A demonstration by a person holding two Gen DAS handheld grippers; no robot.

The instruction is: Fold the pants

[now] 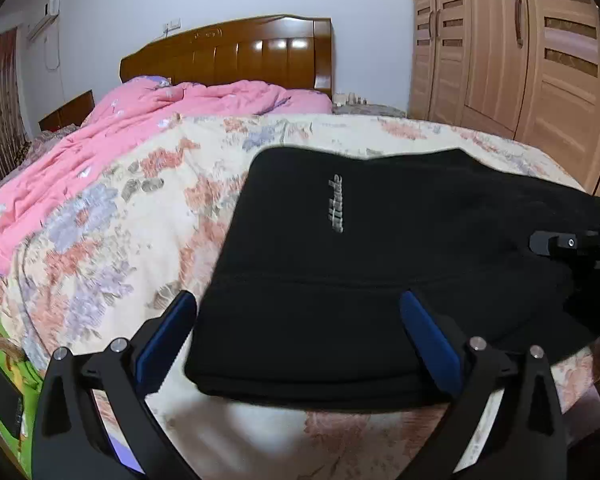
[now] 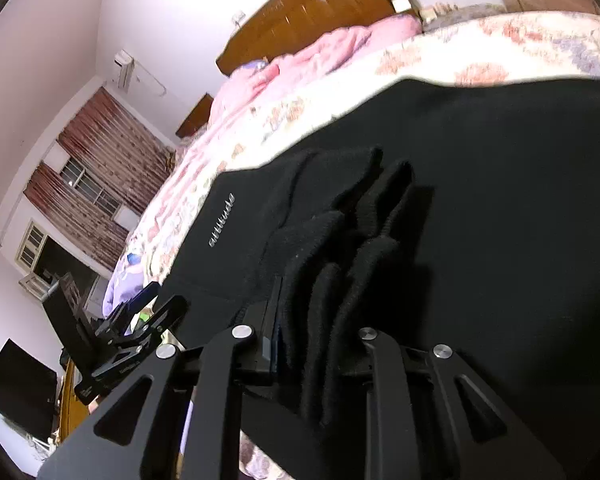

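Black pants with a small silver logo lie folded into a flat stack on the floral bedspread. My left gripper is open, its blue-padded fingers spread over the near left corner of the stack, holding nothing. My right gripper is shut on a bunched edge of the black pants, with cloth pinched between its jaws. The right gripper also shows in the left wrist view at the stack's right side. The left gripper shows in the right wrist view at lower left.
A pink quilt is heaped at the far left of the bed below a wooden headboard. A wooden wardrobe stands to the right. A green bag lies at the bed's near left edge.
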